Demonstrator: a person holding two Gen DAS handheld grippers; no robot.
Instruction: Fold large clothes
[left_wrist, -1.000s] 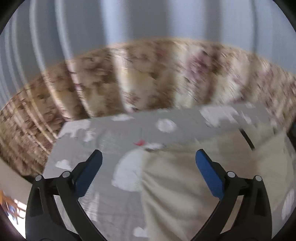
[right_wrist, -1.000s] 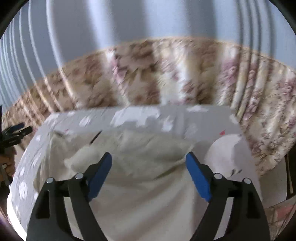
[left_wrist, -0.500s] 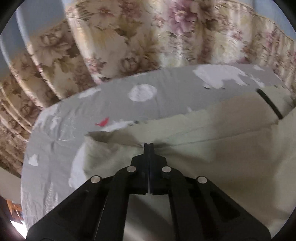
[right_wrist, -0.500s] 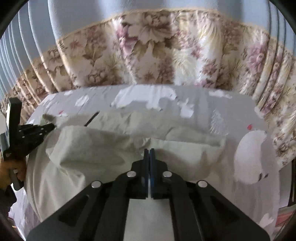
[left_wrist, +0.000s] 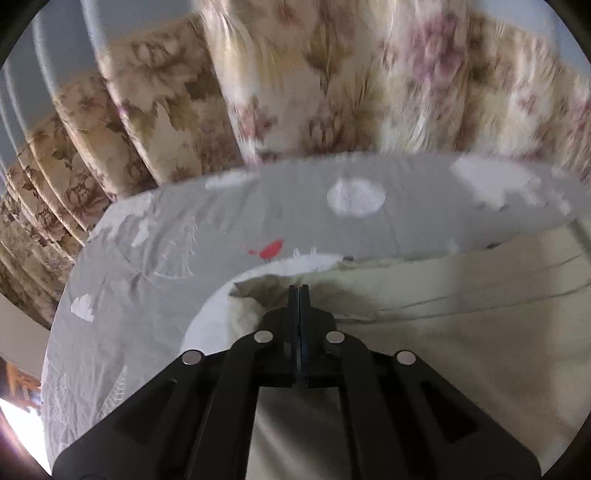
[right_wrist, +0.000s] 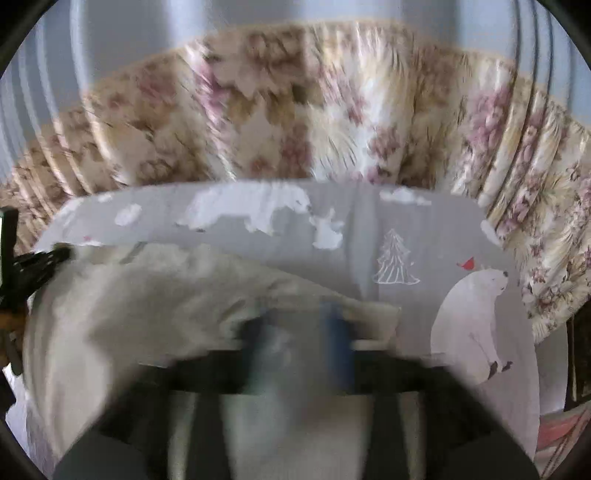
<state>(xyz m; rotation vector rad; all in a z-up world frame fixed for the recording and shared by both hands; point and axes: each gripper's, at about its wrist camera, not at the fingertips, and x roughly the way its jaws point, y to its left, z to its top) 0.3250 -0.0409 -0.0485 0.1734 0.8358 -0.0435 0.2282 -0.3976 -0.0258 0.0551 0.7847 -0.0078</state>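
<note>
Both grippers clamped half a second ago — now the right gripper (right_wrist: 301, 343) is opening over the cream garment (right_wrist: 147, 314), dropping its fold, while the left gripper (left_wrist: 299, 291) stays shut on that cloth's corner.

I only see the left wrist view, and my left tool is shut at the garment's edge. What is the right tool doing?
Observer: The right tool is blurred, its jaws opening over a fold of the cream garment, with the pads not pressing it.
Operator: Where does that fold end?
Observer: Just short of the polar bear print on the grey sheet.
Operator: Is my left tool visible there?
Observer: Yes, the left tool sits at the garment's far-left corner.
</note>
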